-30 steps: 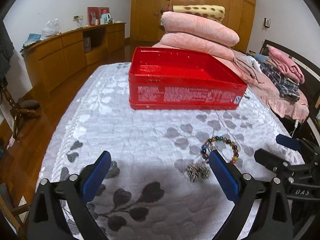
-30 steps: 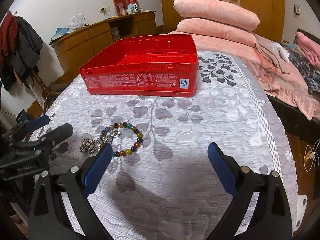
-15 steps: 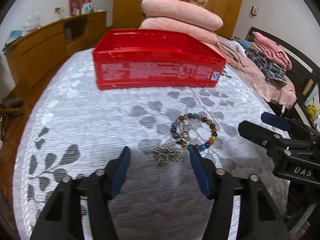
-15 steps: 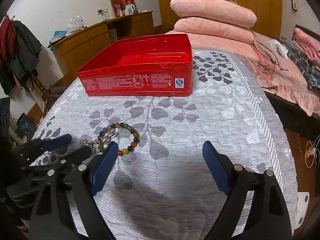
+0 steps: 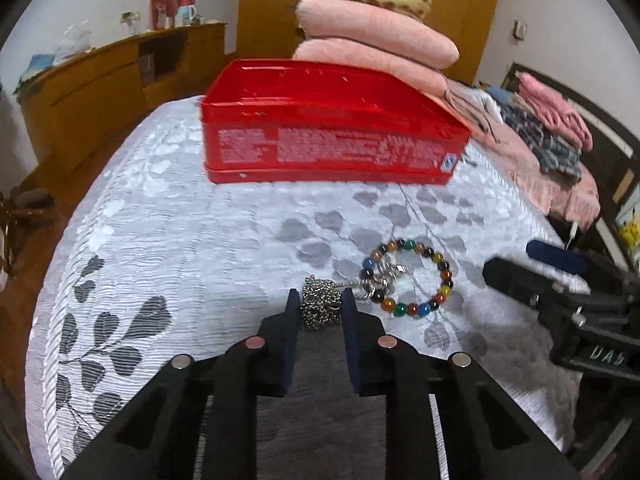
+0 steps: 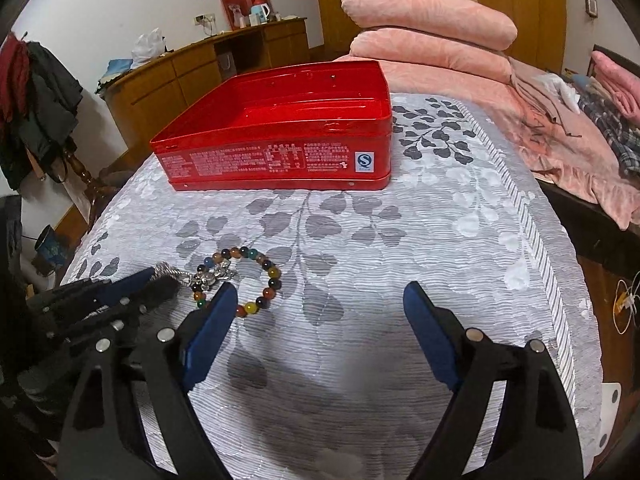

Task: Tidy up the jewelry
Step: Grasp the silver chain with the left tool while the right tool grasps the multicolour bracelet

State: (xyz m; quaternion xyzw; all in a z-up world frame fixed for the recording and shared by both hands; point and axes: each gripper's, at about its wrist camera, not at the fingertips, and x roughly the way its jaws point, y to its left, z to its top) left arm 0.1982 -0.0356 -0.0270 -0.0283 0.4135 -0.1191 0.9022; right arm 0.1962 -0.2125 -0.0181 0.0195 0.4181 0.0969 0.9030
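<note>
Since the earlier frame, the left gripper has advanced and its jaws have just been closing; they now pinch the bunched silver chain on the bedspread. Beyond the fingertips stands the open red tin. The right gripper hangs spread and empty beside the beaded bracelet.

a bed spread with a white coverlet patterned in grey leaves carries everything. an open red tin sits on it toward twelve o'clock. nearer, at about seven o'clock, lies a multicoloured bead bracelet, with a bunched silver chain just at its nine o'clock side
</note>
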